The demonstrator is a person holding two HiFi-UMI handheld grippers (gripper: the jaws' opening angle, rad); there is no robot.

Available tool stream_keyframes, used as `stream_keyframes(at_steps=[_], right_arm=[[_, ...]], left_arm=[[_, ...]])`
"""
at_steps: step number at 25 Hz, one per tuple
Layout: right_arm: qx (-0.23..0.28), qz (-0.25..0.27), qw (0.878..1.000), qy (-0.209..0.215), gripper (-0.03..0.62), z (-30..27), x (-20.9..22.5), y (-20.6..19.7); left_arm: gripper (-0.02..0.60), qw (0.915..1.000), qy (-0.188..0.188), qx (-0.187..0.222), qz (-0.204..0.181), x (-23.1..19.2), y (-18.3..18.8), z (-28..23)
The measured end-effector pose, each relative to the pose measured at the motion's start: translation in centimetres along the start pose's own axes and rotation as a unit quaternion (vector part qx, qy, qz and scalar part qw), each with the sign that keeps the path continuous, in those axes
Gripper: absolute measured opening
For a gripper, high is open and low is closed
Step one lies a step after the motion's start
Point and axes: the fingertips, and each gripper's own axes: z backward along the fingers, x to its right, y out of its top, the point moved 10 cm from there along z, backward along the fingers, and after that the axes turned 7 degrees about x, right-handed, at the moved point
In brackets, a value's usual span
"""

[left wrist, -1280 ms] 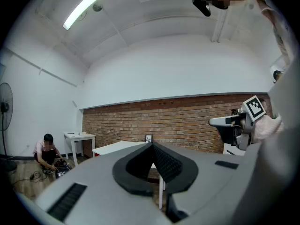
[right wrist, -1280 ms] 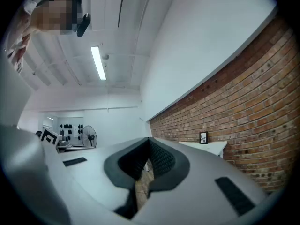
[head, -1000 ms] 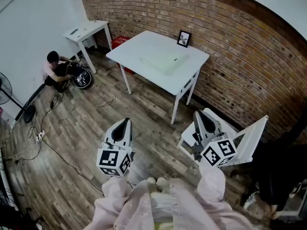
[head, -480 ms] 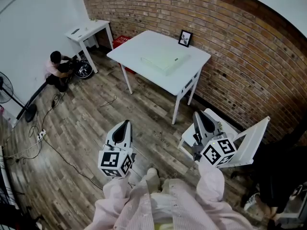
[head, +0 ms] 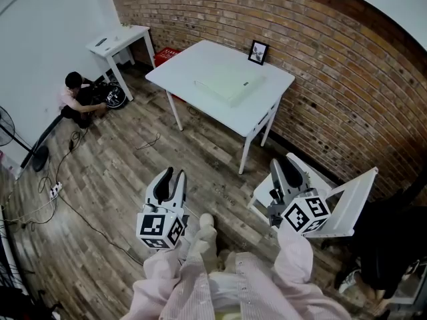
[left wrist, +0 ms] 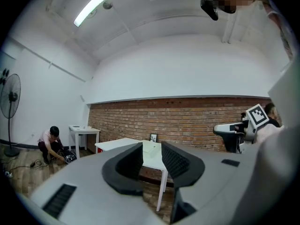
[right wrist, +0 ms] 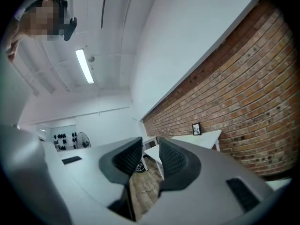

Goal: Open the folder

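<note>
**Folder not yet reached; both grippers empty and opening**

Step in hand: the approach. The folder (head: 230, 85) lies flat and closed on the white table (head: 175, 67) against the brick wall, near the table's middle and short of the small picture frame (head: 256, 53) at its far edge. Nothing touches it.

The left gripper (head: 172, 173) is held over the wooden floor, well apart from the table. Its jaws are opening, with nothing between them; only the distant table shows through the gap. The right gripper (head: 285, 160) is held above a white chair (head: 347, 202), its jaws likewise opening and empty.

Relation to the fingers: the folder is ahead of both pairs of fingertips, across open floor, with no contact on either side.

Judgement on the next move: the person must close the distance to the table and bring one gripper down to the cover's free edge. The other may be needed to steady the folder.
</note>
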Motion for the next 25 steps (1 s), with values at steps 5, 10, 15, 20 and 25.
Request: stream_keyframes(at_steps=[5,10,15,20,25], right_arm=[[0.001,-0.007,1.0,-0.011,0.118,-3.2,1.2,-0.9],[0.002,-0.019,0.999,-0.03,0.13,-7.6,2.4,-2.0],[0.001,-0.026,0.999,-0.041,0.13,-12.2,3.2,-3.1],[0.001,-0.027,0.998,-0.059,0.13,-15.8,3.6,-3.6],[0.004,-0.028,0.997,-0.073,0.13,-18.5,4.2,-4.4]], left_arm=[[0.124,0.9999,-0.005,-0.006,0.009,-2.1,-0.8,-3.4],[0.126,0.9997,-0.014,-0.01,0.016,-5.2,-1.3,-8.0],[0.126,0.9993,-0.025,-0.013,0.024,-8.4,-1.6,-12.6],[0.126,0.9985,-0.04,-0.019,0.032,-10.9,-2.0,-16.3],[0.126,0.9973,-0.055,-0.022,0.042,-13.2,-2.5,-19.6]])
